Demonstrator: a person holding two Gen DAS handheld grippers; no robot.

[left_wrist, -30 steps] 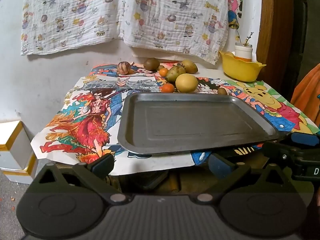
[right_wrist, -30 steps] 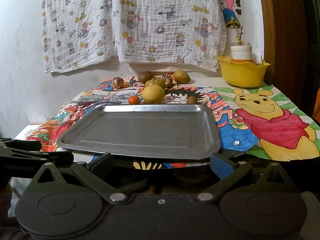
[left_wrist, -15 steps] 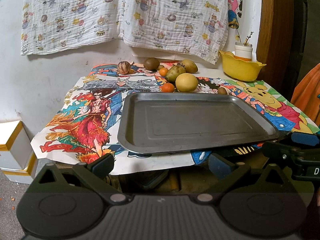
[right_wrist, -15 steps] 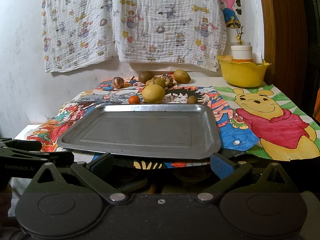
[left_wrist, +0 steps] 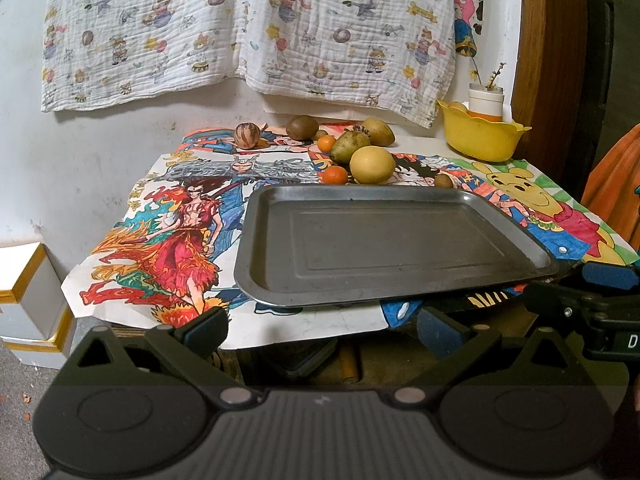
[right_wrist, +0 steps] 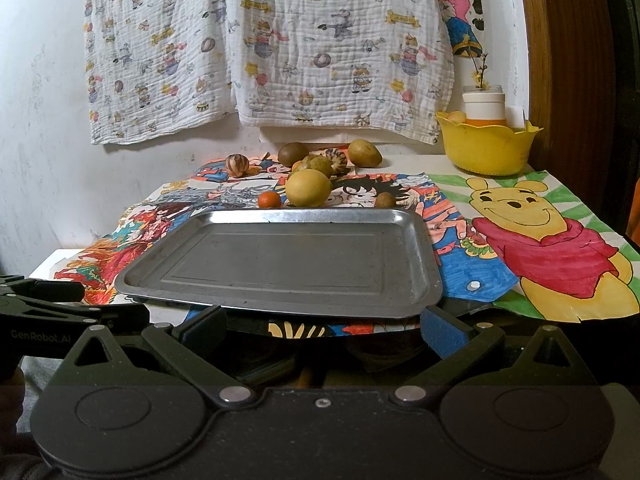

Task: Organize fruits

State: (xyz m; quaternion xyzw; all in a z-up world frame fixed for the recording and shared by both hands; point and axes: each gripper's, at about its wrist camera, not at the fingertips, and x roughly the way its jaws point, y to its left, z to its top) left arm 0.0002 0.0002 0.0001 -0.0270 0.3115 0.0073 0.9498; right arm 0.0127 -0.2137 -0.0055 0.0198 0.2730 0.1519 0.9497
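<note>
A bare metal tray (left_wrist: 392,276) (right_wrist: 280,292) lies on the table's front half. Behind it sit several fruits: a big yellow one (left_wrist: 372,165) (right_wrist: 308,187), a small orange one (left_wrist: 335,175) (right_wrist: 269,200), a green pear (left_wrist: 350,146), a brown kiwi (left_wrist: 302,127) (right_wrist: 291,153), a yellow-brown fruit (left_wrist: 378,132) (right_wrist: 364,153), a striped round one (left_wrist: 247,135) (right_wrist: 237,164) and a small brown one (left_wrist: 443,180) (right_wrist: 385,200). My left gripper (left_wrist: 322,328) and right gripper (right_wrist: 323,326) hang open before the table's front edge, holding nothing.
Colourful cartoon drawings (right_wrist: 548,240) cover the table. A yellow bowl (left_wrist: 482,140) (right_wrist: 486,146) with a white jar stands at the back right. A patterned cloth (left_wrist: 248,24) hangs on the wall. White boxes (left_wrist: 24,300) stand on the floor at left. A wooden frame (right_wrist: 568,80) rises at right.
</note>
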